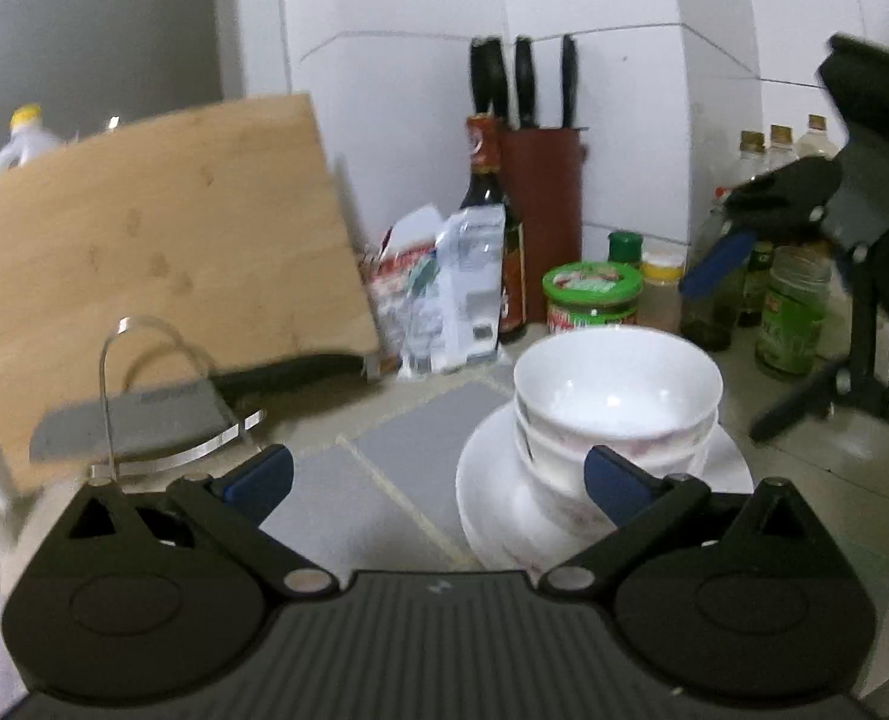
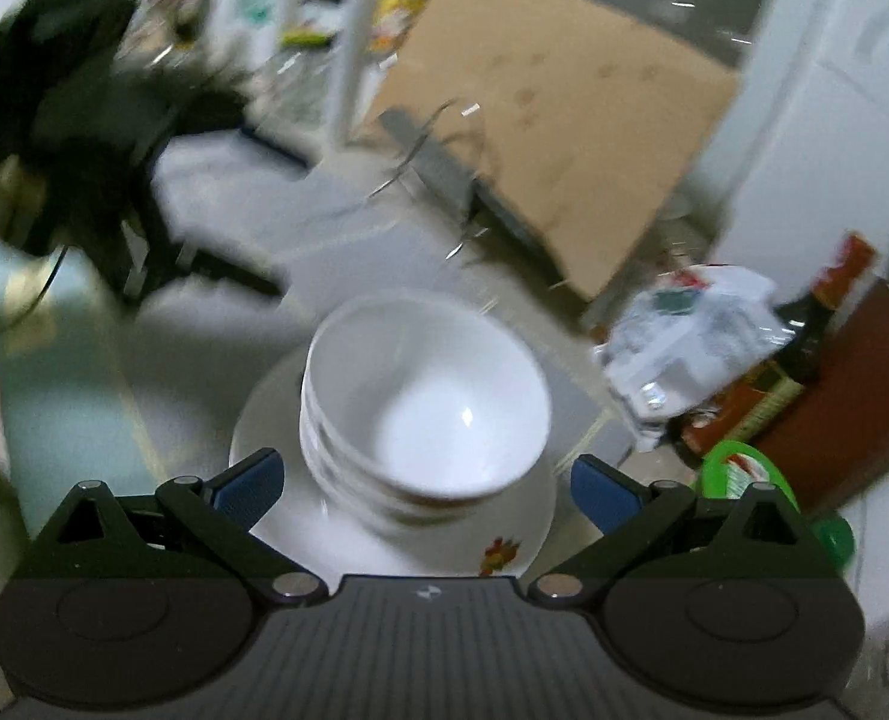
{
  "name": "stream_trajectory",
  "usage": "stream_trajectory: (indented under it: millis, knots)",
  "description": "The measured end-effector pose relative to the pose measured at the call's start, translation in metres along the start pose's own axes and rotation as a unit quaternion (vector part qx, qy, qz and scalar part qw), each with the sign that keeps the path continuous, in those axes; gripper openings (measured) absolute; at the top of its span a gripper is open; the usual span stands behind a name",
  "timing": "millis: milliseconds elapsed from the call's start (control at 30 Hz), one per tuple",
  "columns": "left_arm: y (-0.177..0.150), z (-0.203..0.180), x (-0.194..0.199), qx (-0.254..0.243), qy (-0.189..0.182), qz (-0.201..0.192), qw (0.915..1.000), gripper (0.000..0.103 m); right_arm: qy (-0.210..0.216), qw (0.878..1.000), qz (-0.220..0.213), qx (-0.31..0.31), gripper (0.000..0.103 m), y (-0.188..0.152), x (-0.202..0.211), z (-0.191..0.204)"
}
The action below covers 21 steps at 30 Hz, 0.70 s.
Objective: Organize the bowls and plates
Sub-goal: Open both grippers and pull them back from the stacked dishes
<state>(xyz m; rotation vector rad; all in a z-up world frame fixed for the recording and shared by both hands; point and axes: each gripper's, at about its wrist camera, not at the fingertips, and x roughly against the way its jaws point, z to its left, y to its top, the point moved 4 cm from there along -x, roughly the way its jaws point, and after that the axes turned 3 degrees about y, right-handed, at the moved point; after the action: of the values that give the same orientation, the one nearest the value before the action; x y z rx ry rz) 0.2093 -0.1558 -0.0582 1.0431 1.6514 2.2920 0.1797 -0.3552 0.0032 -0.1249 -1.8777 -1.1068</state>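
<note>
A stack of white bowls (image 1: 615, 402) stands on a white plate (image 1: 492, 504) on the tiled counter. In the right wrist view the bowls (image 2: 426, 402) sit on the plate (image 2: 504, 546), which has a small flower print. My left gripper (image 1: 438, 483) is open and empty, just left of the stack, with its right fingertip in front of the bowls. My right gripper (image 2: 423, 489) is open and empty, above the stack, its fingers either side of the bowls without touching. The right gripper also shows at the right of the left wrist view (image 1: 726, 276).
A wooden cutting board (image 1: 156, 264) leans at the left with a metal rack (image 1: 144, 420) and a cleaver in front. A knife block (image 1: 540, 210), a sauce bottle (image 1: 492, 228), bags, jars (image 1: 591, 297) and bottles crowd the back wall.
</note>
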Motion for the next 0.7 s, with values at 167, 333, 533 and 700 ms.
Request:
stream_trajectory:
  millis: [167,333,533,700]
  knots:
    - [-0.017,0.002,0.015,0.031,0.020,0.015,0.9992,0.102,-0.084,0.982,-0.020,-0.167,0.103,0.009,0.012,0.010]
    - [-0.019,-0.007,0.037,0.057,0.035,0.067,0.9955,0.102,-0.146,0.936,0.001,-0.322,0.103,0.001,0.012,0.041]
    - [-0.020,-0.019,0.066,0.084,0.035,0.095,0.9913,0.102,-0.187,0.899,0.017,-0.396,0.103,-0.007,0.023,0.079]
    - [-0.015,-0.024,0.084,0.081,0.036,0.101,0.9909,0.102,-0.209,0.888,0.006,-0.410,0.103,-0.010,0.045,0.103]
